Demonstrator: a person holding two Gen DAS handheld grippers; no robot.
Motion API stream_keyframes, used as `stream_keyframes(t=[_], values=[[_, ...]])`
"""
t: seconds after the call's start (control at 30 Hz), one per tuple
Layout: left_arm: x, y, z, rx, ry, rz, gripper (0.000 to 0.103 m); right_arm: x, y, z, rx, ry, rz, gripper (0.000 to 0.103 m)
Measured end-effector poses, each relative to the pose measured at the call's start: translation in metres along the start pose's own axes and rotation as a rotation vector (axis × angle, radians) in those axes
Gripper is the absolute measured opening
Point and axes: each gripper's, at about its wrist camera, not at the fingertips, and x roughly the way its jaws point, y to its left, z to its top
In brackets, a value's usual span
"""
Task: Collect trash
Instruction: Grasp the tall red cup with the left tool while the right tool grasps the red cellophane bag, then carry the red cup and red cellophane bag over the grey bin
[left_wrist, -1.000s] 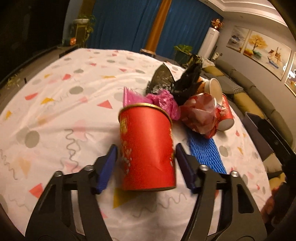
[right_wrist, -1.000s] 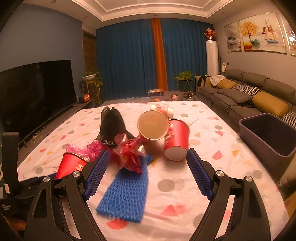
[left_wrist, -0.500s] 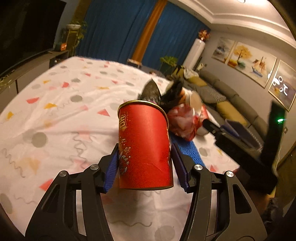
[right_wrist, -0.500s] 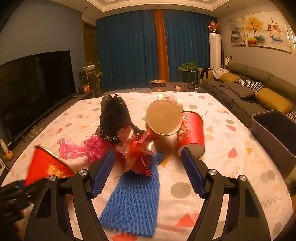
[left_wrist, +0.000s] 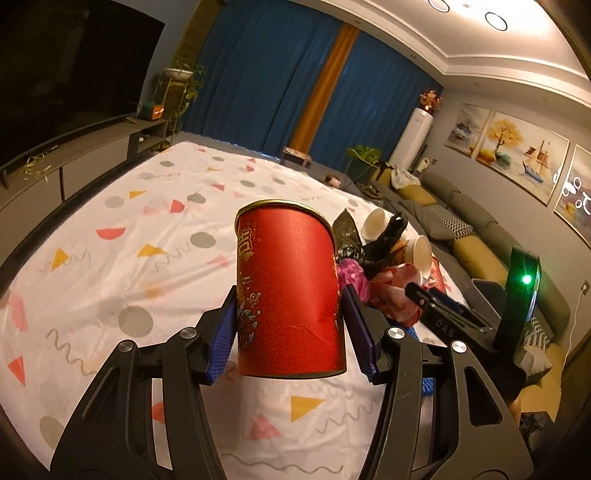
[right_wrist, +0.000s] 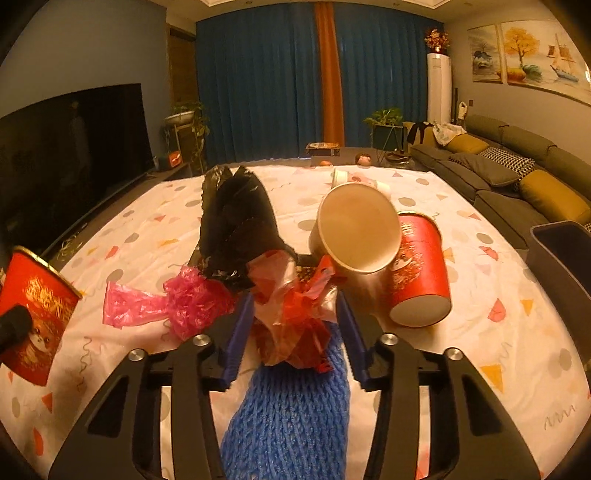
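Note:
My left gripper (left_wrist: 291, 332) is shut on a red paper cup (left_wrist: 288, 295) and holds it upright above the table; the cup also shows at the far left of the right wrist view (right_wrist: 35, 314). My right gripper (right_wrist: 293, 332) is closed around a crumpled red and clear plastic wrapper (right_wrist: 291, 317) that lies on a blue knitted net (right_wrist: 291, 417). Behind it lie a black bag (right_wrist: 236, 229), a pink plastic bag (right_wrist: 166, 302), a tan paper cup (right_wrist: 360, 232) and another red cup (right_wrist: 419, 269), both on their sides.
The table carries a white cloth (left_wrist: 129, 229) with coloured shapes. A dark grey bin (right_wrist: 565, 251) stands off the table's right edge, before a sofa (right_wrist: 517, 173). A television (right_wrist: 70, 147) stands to the left. The right gripper's body shows in the left wrist view (left_wrist: 480, 321).
My left gripper shut on the red cup and lifted it off the table. My right gripper moved forward over the blue net and closed around the red wrapper.

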Motion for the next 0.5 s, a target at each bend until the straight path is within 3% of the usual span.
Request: stream_keyframes(t=[0.27,0.5], values=[[-0.001,-0.005,-0.002,0.010,0.002,-0.007,0.054,-0.006,0.003,-0.004,-0.050,-0.007,0.015,0.020],[-0.009,-0.015,-0.002,0.028,-0.011,-0.006,0.054,-0.048,-0.010,-0.008,-0.029,-0.086,0.051,0.017]])
